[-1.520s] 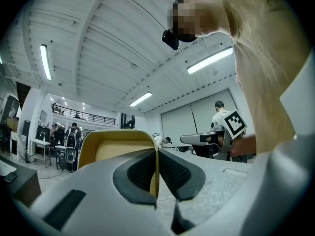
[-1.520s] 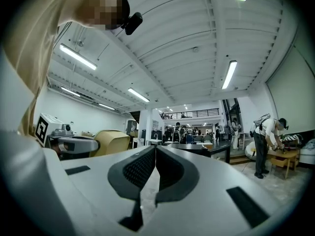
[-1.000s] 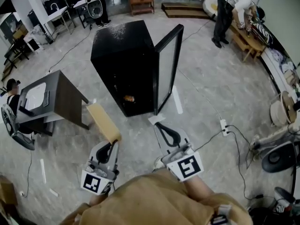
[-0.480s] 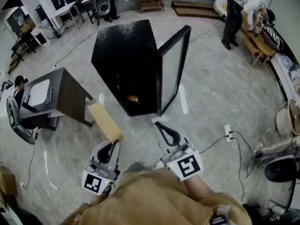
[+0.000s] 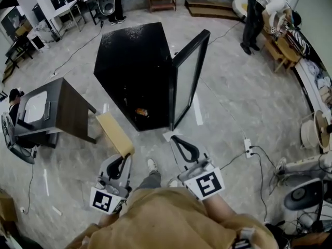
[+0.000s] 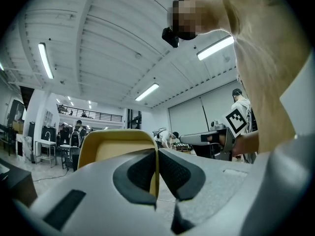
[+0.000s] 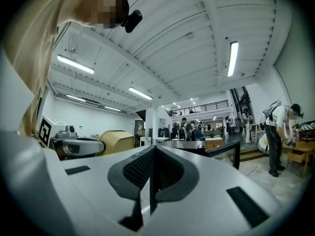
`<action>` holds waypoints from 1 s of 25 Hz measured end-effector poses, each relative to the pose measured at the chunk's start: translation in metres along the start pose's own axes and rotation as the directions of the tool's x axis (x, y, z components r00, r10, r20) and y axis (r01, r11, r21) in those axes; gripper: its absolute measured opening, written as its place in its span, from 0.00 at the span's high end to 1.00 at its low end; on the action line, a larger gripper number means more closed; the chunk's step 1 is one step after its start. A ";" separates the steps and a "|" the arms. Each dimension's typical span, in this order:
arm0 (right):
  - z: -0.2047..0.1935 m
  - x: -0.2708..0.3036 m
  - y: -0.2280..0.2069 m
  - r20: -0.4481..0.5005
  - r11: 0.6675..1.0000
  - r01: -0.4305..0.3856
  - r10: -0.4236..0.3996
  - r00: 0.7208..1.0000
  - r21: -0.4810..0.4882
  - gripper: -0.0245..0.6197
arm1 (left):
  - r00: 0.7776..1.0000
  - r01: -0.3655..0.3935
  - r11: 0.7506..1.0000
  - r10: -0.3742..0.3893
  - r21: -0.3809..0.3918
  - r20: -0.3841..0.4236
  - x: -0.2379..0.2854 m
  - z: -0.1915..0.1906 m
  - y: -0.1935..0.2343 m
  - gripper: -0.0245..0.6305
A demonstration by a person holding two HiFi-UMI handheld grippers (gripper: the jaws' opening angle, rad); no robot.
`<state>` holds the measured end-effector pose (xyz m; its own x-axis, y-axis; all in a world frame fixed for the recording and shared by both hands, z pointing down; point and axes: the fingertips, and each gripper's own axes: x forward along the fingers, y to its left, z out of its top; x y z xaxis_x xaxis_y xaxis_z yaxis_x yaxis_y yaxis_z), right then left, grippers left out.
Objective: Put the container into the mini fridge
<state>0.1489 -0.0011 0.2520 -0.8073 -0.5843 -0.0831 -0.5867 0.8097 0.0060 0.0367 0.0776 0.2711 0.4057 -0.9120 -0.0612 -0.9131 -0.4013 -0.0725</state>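
left tool (image 5: 125,158) clamped on tan container (image 5: 114,134), right tool (image 5: 175,139) closed empty, mini fridge (image 5: 136,66) open, orange item (image 5: 141,111) inside

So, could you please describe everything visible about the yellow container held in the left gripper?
The container is a shallow rectangular box, pale yellow-tan and matte, perhaps plastic or foam, with rounded corners and a thin rim. The left gripper holds it in the air, its jaws shut on one short wall. The container points forward, toward the open black mini fridge, but is not near it. Only the jaws touch it. The part of its inside that shows looks empty.
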 end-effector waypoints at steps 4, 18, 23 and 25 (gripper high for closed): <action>0.001 0.042 -0.010 -0.003 1.000 0.011 -0.011 1.000 -0.010 0.96 | 1.000 0.016 1.000 -0.016 0.001 -0.002 0.021 -0.008 0.038 0.94; -0.026 0.168 -0.030 -0.037 0.999 0.031 -0.031 0.999 -0.024 0.96 | 0.991 0.093 0.996 -0.093 -0.009 -0.092 0.084 -0.060 0.151 0.94; -0.049 0.193 -0.048 -0.072 0.998 0.058 -0.059 0.996 -0.016 0.96 | 0.981 0.122 0.992 -0.120 0.007 -0.153 0.112 -0.090 0.180 0.94; -0.061 0.204 -0.052 -0.088 0.998 0.069 -0.069 0.994 -0.007 0.96 | 0.973 0.141 0.990 -0.135 0.018 -0.188 0.121 -0.107 0.190 0.94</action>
<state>0.0109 -0.1658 0.2954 -0.7670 -0.6416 0.0049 -0.6416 0.7670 0.0069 -0.0920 -0.1184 0.3562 0.5104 -0.8489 0.1376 -0.8457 -0.5245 -0.0988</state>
